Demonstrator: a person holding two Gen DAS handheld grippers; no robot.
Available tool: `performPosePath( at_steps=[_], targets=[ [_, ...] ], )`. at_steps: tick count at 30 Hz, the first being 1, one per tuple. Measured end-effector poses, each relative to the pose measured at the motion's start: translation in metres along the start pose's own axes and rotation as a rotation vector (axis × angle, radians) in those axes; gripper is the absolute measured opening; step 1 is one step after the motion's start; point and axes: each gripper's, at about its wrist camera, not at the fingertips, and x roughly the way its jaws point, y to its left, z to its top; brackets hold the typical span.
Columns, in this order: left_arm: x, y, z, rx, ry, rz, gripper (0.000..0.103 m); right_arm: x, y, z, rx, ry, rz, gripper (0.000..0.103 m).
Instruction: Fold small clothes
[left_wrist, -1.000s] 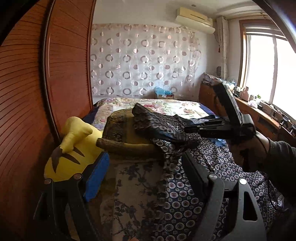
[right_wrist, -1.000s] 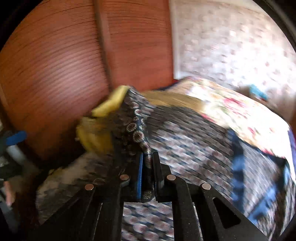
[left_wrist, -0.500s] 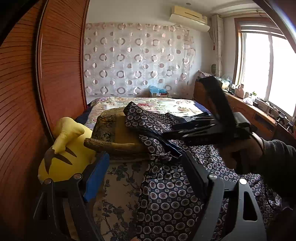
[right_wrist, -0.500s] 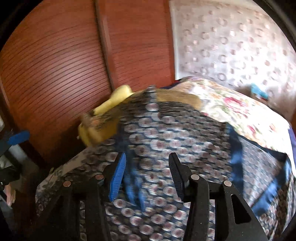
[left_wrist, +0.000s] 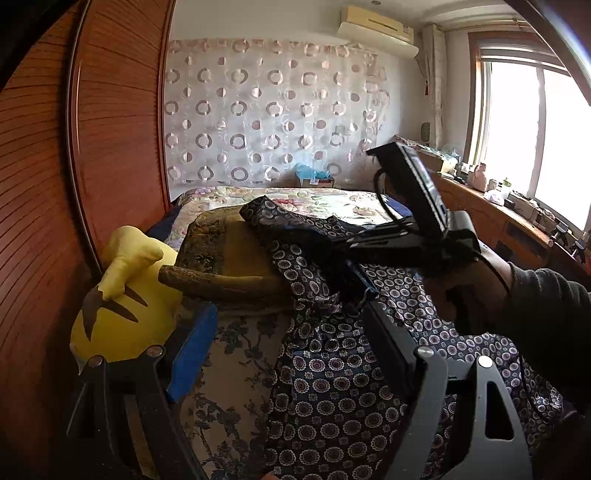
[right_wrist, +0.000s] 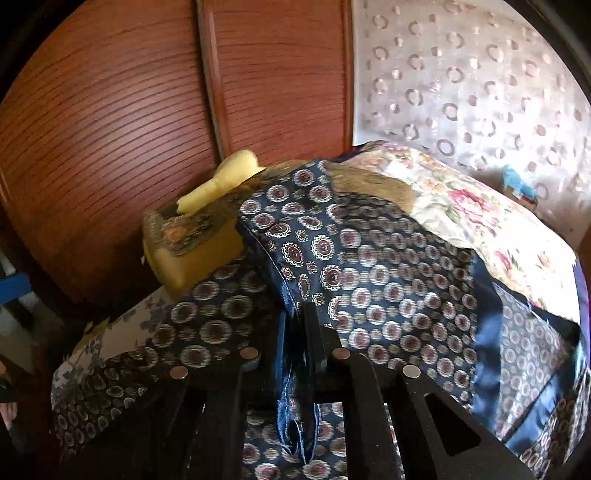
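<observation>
A navy garment with a round medallion print (left_wrist: 332, 369) lies spread over the bed, its far end draped on an olive cushion (left_wrist: 229, 258). In the right wrist view the same garment (right_wrist: 388, 266) fills the middle. My right gripper (right_wrist: 297, 314) has its jaws closing, with a fold of the garment's blue edge pinched between the pads and hanging down behind them. In the left wrist view a hand holds that right gripper (left_wrist: 354, 273) low over the cloth. My left gripper (left_wrist: 288, 317) stands open near the garment's left edge, with nothing between its fingers.
A yellow plush toy (left_wrist: 122, 317) leans against the wooden wardrobe doors (left_wrist: 92, 147) at the left. A floral bedspread (left_wrist: 314, 195) covers the far part of the bed. A cluttered wooden ledge (left_wrist: 517, 218) runs below the window at the right.
The right gripper held a raised bunch of cloth, opened and let it drop flat, then shut again on a fold nearer to it. The left gripper stayed open and barely moved.
</observation>
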Motion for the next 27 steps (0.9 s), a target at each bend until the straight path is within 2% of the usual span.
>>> performPosePath(
  at_steps=[3,6,10,12,13,14,21,27],
  targets=[
    [0.002,-0.002,0.000,0.001,0.004,-0.001,0.081,-0.006,-0.016,-0.005,0.040,-0.029,-0.060,0.009],
    [0.003,-0.003,0.001,-0.001,0.010,-0.005,0.081,-0.015,-0.041,-0.014,0.137,-0.047,-0.128,0.009],
    [0.006,-0.005,0.001,0.005,0.014,-0.011,0.081,-0.036,-0.067,-0.035,0.223,-0.069,-0.115,0.016],
    [0.009,-0.007,0.001,0.006,0.017,-0.014,0.081,-0.045,-0.073,-0.044,0.213,-0.073,-0.142,0.029],
    [0.010,-0.009,0.001,0.006,0.018,-0.016,0.081,-0.049,-0.077,-0.049,0.212,-0.066,-0.130,0.045],
    [0.010,-0.011,0.001,0.006,0.018,-0.019,0.081,-0.051,-0.078,-0.052,0.214,-0.062,-0.123,0.046],
    [0.022,-0.027,0.002,0.018,0.034,-0.046,0.081,-0.097,-0.081,-0.077,0.216,-0.080,-0.153,0.047],
    [0.037,-0.047,0.005,0.037,0.051,-0.081,0.081,-0.144,-0.078,-0.108,0.203,-0.075,-0.221,0.047]
  ],
)
